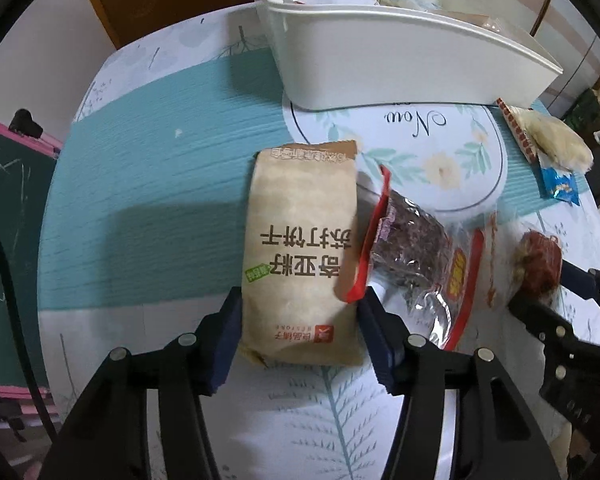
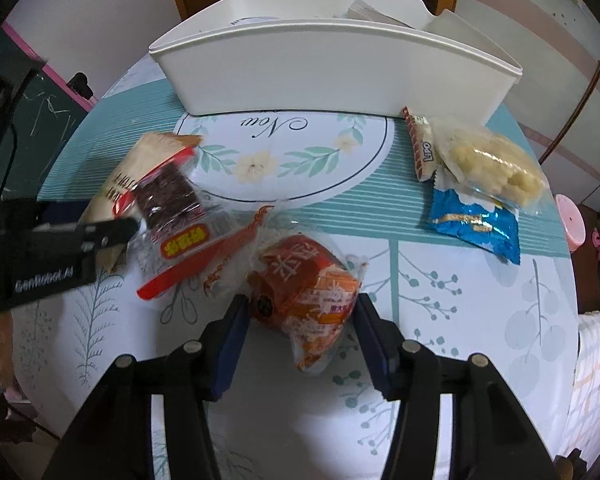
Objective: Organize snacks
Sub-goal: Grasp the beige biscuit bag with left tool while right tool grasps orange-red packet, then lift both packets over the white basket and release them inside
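Observation:
A tan cracker packet (image 1: 300, 248) lies lengthwise on the patterned tablecloth, and my left gripper (image 1: 300, 312) is shut on its near end, blue pads against both sides. Beside it, partly overlapping, lies a clear red-edged bag of dark dried snack (image 1: 412, 256) (image 2: 168, 200). My right gripper (image 2: 300, 312) is shut on an orange-red wrapped snack (image 2: 304, 292), which also shows at the right edge of the left wrist view (image 1: 540, 264). A white plastic bin (image 1: 380, 60) (image 2: 332, 72) holding several packets stands at the back of the table.
At the right of the table lie a clear bag of pale puffs (image 2: 488, 160), a blue packet (image 2: 476, 224) and a Lipo wafer bar (image 2: 420, 148). A green chalkboard with a pink frame (image 1: 4, 220) stands off the left edge. A pink cup (image 2: 570, 224) sits beyond the right edge.

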